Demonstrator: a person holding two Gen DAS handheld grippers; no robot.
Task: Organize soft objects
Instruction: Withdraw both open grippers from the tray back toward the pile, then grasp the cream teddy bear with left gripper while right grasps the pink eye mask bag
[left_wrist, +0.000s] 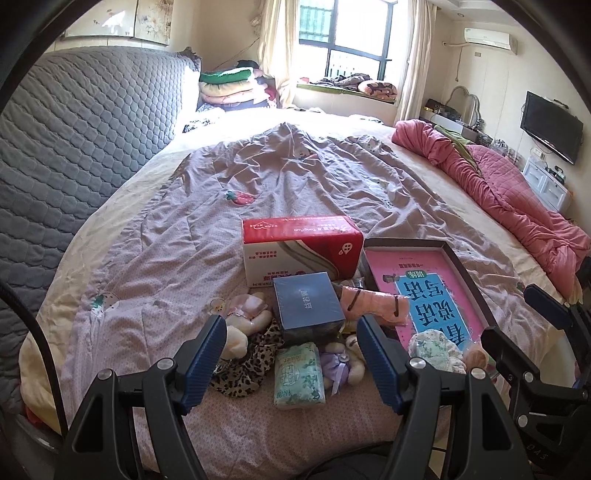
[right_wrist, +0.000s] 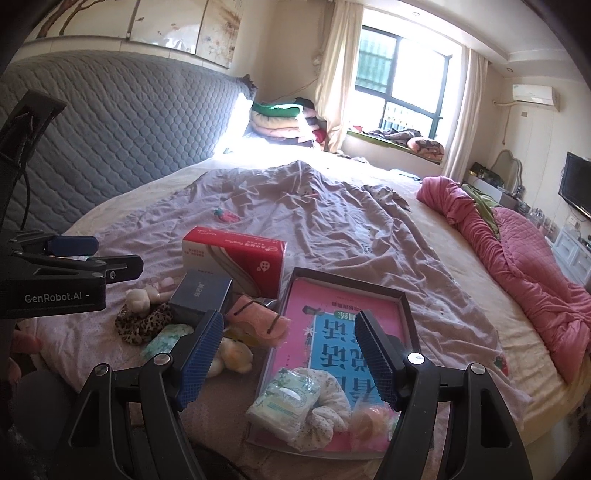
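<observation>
On the bed, a shallow dark tray (right_wrist: 402, 299) holds a pink and blue book (right_wrist: 332, 328), a green tissue pack (right_wrist: 284, 402), a floral cloth bundle (right_wrist: 328, 402) and a small peach item (right_wrist: 365, 421). My right gripper (right_wrist: 288, 354) is open and empty above the tray's near end. My left gripper (left_wrist: 291, 354) is open and empty over the pile: another tissue pack (left_wrist: 299, 373), a leopard scrunchie (left_wrist: 240, 373), a cream plush toy (left_wrist: 243, 317), a purple sachet (left_wrist: 338, 365), a pink cloth (left_wrist: 373, 302) and a blue box (left_wrist: 306, 306).
A red and white tissue box (left_wrist: 299, 247) stands behind the pile. A pink quilt (right_wrist: 517, 258) lies along the bed's right side. The grey padded headboard (left_wrist: 74, 129) is at the left. Folded bedding (right_wrist: 284, 118) is stacked at the far corner.
</observation>
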